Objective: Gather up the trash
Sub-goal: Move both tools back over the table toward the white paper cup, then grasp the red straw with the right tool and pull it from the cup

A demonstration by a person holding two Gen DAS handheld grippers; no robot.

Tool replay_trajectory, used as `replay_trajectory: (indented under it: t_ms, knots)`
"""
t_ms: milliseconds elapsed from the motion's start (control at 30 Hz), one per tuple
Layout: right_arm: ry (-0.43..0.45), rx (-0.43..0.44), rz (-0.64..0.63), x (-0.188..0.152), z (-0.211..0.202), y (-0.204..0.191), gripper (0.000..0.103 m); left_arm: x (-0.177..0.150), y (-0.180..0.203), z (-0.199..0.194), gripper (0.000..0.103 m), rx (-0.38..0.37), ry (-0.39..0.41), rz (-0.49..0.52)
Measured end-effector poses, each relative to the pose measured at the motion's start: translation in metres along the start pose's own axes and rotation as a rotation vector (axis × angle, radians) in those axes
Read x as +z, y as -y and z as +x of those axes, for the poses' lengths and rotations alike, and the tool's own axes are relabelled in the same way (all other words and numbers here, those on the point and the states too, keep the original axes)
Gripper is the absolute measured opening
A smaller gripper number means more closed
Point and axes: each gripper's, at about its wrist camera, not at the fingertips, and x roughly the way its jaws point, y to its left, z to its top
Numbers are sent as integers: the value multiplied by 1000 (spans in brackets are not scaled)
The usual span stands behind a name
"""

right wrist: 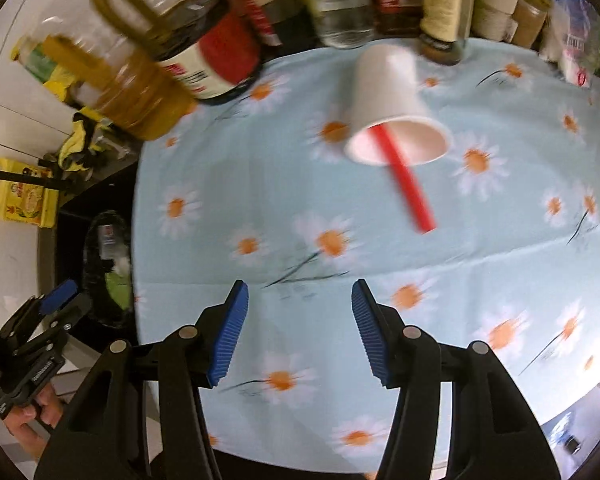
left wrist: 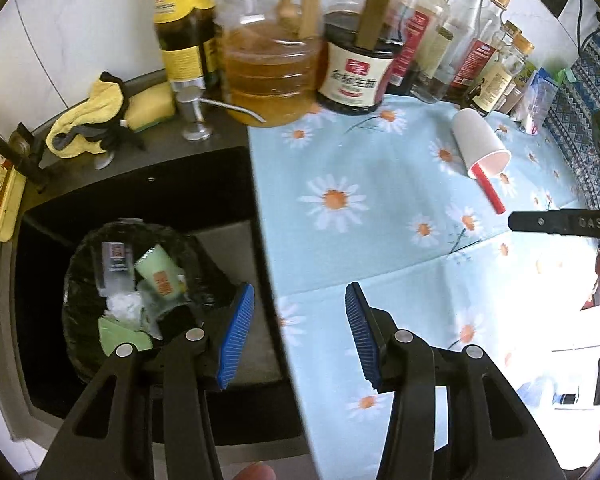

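One daisy-print tablecloth (right wrist: 380,248) covers the counter and fills most of the right wrist view. One dark sink (left wrist: 140,200) lies at 9 o'clock in the left wrist view, and in it stands one black-lined bin (left wrist: 76,280) holding one green cup (left wrist: 160,276), one clear wrapper and some crumpled paper. A row of bottles (left wrist: 432,40), too crowded to count, runs along 12 o'clock. One white paper cup (right wrist: 392,108) lies on its side on the cloth at 12 o'clock in the right wrist view, with one red straw (right wrist: 404,180) sticking out of its mouth. The left gripper (left wrist: 298,336) hangs over the sink's edge, jaws apart and empty. The right gripper (right wrist: 300,332) hovers above the cloth, short of the cup, jaws apart, empty.
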Motion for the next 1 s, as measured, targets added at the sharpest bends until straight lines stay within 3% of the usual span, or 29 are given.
replay_trajectory:
  t_ms: [467,733,1000]
  knots:
    - [-119,-108,-143,57,42,48,31,-14,25,4,46,45,7,-141]
    - [-170,-139,-204,62,61,44,15,-33,20,4,46,65,7,-239]
    - [-161,-141,-223,54,58,50,12,-34,31,4,46,70,7,-233]
